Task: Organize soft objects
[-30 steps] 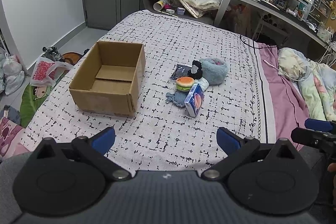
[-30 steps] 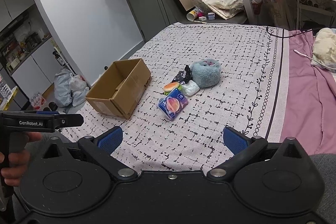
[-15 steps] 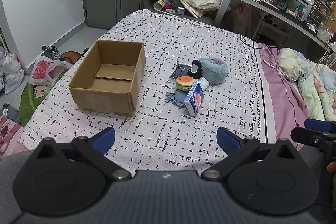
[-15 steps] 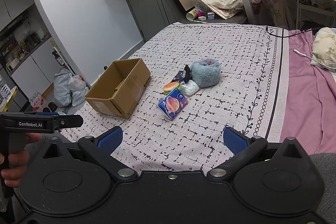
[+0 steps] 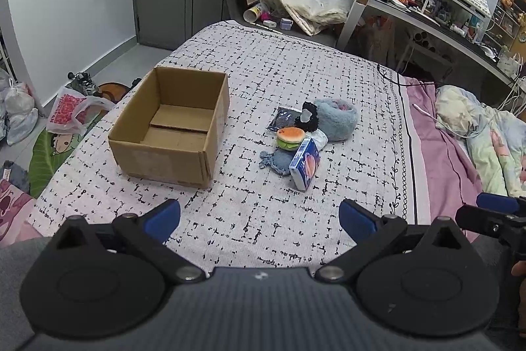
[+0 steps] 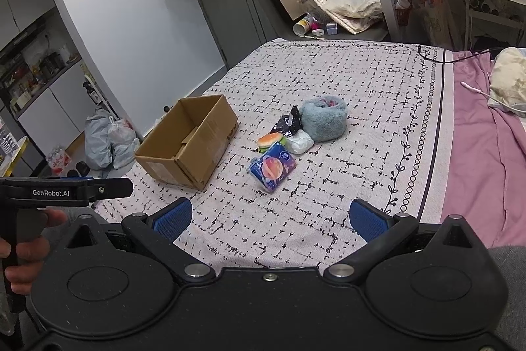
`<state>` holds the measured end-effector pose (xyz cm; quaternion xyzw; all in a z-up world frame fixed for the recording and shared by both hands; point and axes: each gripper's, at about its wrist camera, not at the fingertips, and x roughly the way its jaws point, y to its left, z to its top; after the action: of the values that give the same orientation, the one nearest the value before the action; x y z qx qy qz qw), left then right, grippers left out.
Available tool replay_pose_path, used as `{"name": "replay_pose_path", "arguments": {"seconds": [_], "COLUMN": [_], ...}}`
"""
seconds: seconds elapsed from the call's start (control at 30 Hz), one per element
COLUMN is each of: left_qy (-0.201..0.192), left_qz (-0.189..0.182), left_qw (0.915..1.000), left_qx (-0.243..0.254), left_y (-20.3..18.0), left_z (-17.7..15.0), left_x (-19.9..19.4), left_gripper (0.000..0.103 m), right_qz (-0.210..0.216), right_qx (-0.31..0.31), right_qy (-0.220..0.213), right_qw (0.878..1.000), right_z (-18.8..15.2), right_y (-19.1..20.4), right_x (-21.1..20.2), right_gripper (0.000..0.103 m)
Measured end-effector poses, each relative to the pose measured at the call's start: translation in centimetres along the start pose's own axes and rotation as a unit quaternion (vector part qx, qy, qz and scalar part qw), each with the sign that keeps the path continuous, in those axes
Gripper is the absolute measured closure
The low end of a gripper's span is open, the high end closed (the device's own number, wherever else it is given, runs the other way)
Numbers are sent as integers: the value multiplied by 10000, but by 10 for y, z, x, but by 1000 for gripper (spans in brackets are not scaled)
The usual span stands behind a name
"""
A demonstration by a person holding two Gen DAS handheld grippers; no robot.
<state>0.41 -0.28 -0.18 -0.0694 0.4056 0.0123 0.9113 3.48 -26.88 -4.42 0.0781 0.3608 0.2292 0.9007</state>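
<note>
On the bed (image 5: 263,81) the open cardboard box (image 5: 171,127) sits empty at about eleven o'clock from the left gripper (image 5: 259,216), and the heap of soft things lies apart from it at about one o'clock, well ahead of both sets of fingers. The right gripper (image 6: 271,216) faces the heap at twelve o'clock and looks the nearer; its closest piece, the blue tissue pack (image 6: 273,166), lies with its long axis running from seven to one. Both grippers are spread wide and hold nothing, and the only legible writing is "GenRobot.AI" on the left gripper's side.
</note>
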Motion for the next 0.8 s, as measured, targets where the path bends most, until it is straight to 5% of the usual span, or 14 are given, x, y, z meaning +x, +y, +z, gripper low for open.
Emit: {"name": "replay_pose_path", "arguments": {"seconds": [0.8], "left_qy": [-57], "left_qz": [-481], "left_qw": [9988], "left_qx": [3], "left_y": [-10], "left_z": [38], "left_x": [59], "left_gripper": [3], "right_qz": [206], "right_qx": [583], "right_qy": [170], "right_qw": [9979], "right_z": [35], "right_y": [-18], "right_x": [56], "right_gripper": [0]}}
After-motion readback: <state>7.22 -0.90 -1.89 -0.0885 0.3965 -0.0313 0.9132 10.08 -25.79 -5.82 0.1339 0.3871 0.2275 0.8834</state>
